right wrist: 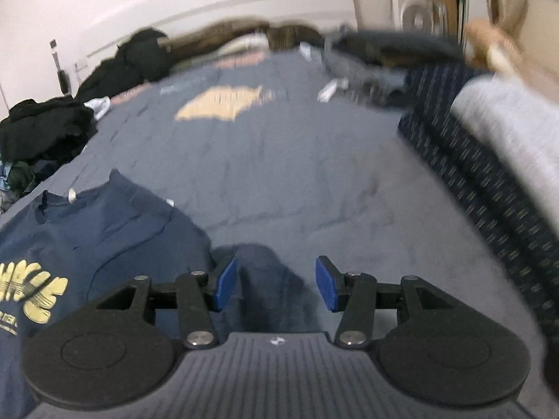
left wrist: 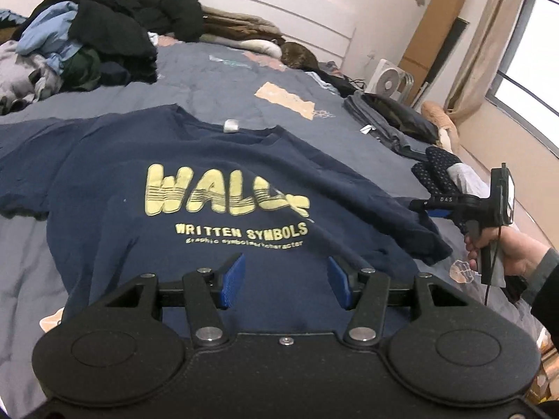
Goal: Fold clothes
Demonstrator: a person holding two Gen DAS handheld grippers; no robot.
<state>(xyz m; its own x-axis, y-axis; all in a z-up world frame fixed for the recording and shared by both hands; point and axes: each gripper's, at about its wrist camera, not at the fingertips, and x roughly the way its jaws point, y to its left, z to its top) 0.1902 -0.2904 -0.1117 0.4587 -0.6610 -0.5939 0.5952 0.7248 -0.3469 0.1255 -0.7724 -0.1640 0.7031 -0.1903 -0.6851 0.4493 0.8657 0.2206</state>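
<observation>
A navy T-shirt [left wrist: 122, 181] with yellow lettering lies spread face up on the blue bed cover [left wrist: 244, 80], collar towards the far side. My left gripper [left wrist: 284, 262] hangs open just above the shirt's lower front, nothing between its blue pads. A hand holds my right gripper [left wrist: 424, 207] by the shirt's right sleeve. In the right wrist view, which is blurred, that gripper [right wrist: 276, 265] stands open over the sleeve end [right wrist: 265, 279], and the shirt [right wrist: 104, 223] lies to its left. I cannot tell whether either gripper touches the cloth.
A heap of dark and light-blue clothes [left wrist: 87, 35] fills the bed's far left. Folded dark garments [left wrist: 391, 111] and a dotted navy piece with a grey one [left wrist: 440, 171] lie along the right edge. A white fan [left wrist: 387, 80] and a window stand beyond.
</observation>
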